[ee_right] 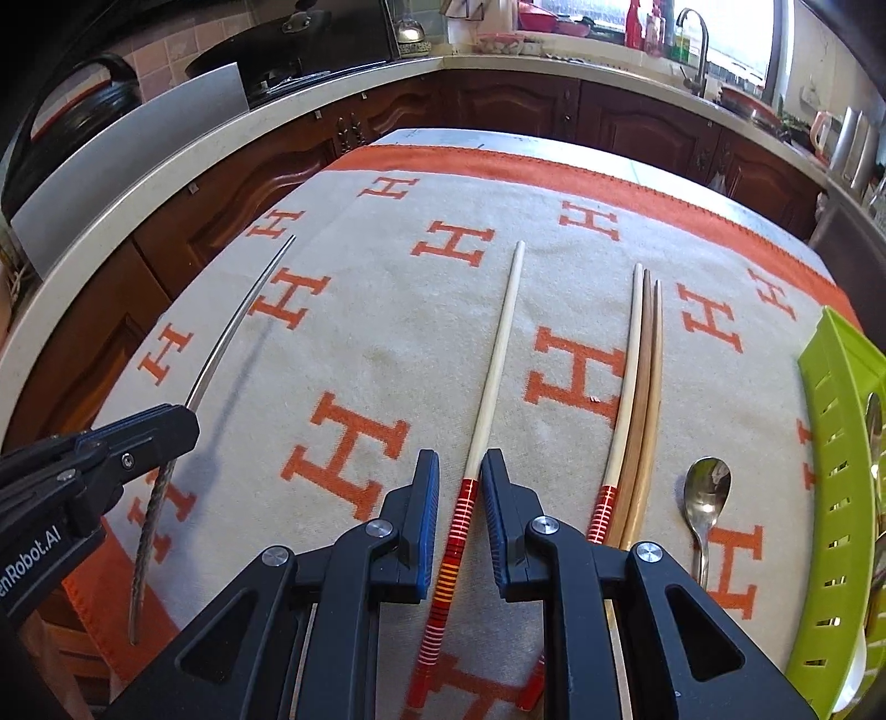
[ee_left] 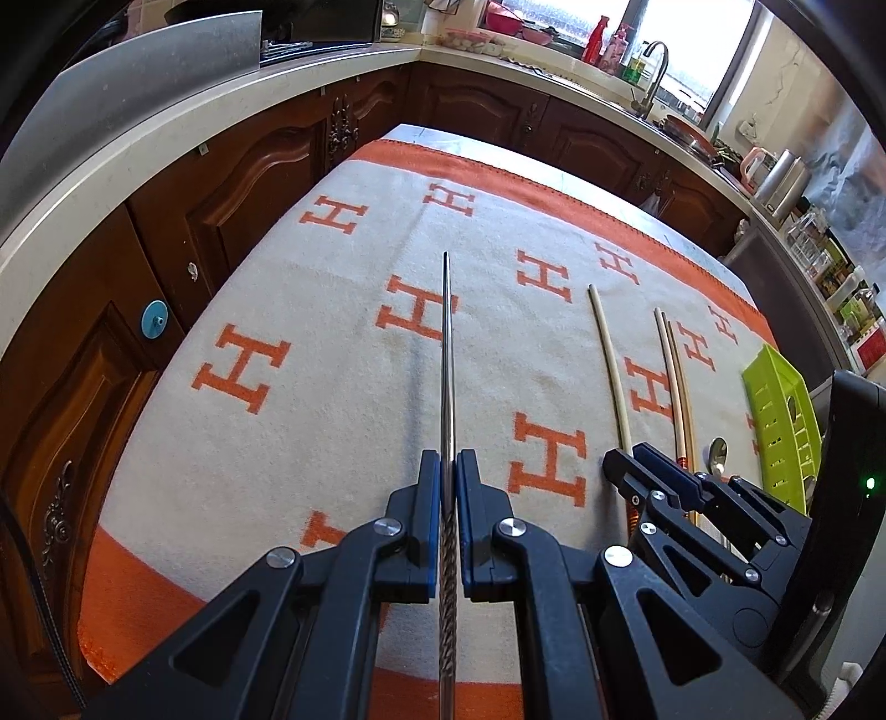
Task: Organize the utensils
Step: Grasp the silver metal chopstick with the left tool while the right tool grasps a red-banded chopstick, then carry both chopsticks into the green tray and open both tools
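Both wrist views look steeply down, close over the shared blanket (ee_left: 310, 443).

A cream blanket (ee_right: 443, 343) with orange H letters and an orange border was spread over the table. Beyond its far edge, dark wooden cabinets (ee_right: 498, 113) were set beneath a pale countertop (ee_left: 166, 133) that ran round the corner. A faucet (ee_left: 653, 77) was mounted by the window (ee_left: 692, 39), with red bottles (ee_left: 595, 39) beside it. A metal kettle (ee_left: 781, 177) was placed on the countertop towards the right. A grey metal sheet (ee_right: 127, 171) was propped at the left.
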{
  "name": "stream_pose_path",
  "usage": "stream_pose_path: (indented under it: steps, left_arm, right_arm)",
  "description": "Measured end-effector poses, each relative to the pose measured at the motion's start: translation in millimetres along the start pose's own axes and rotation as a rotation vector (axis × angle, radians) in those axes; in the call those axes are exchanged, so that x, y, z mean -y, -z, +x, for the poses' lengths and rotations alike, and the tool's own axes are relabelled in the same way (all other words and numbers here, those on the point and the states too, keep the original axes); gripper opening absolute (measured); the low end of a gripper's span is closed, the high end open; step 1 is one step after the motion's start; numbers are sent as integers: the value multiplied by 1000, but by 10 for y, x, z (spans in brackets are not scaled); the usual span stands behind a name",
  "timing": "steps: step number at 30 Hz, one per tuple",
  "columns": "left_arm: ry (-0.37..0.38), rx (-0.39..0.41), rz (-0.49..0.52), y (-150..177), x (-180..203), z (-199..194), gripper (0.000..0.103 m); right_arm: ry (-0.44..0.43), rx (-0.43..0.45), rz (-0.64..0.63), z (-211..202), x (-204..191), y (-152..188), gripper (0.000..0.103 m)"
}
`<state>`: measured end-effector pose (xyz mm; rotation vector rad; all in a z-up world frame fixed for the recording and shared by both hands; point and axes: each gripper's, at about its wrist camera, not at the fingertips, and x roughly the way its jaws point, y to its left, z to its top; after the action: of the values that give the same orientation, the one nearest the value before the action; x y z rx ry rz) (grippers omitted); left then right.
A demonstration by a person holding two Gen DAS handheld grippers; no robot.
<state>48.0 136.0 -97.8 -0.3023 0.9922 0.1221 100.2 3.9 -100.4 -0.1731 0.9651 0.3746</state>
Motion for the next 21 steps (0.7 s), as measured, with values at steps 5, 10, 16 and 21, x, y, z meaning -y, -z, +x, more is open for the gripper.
stream_pose_path:
  steps: [5, 10, 16, 21]
  left_arm:
    - [-3, 2, 4, 9, 17, -15, 3]
    - [-6, 0, 16, 17, 56, -60, 3]
    - [-4, 21, 55, 9, 186, -193, 3]
    - [-1, 33, 97, 29, 376, -301, 3]
  right_arm:
    - [22, 1, 28, -12, 21, 11, 7]
    - [-39, -32, 118, -45, 172, 0, 5]
    - [-103, -48, 241, -180, 448, 43, 5]
    - [-137, -5, 305, -495, 706, 123, 5]
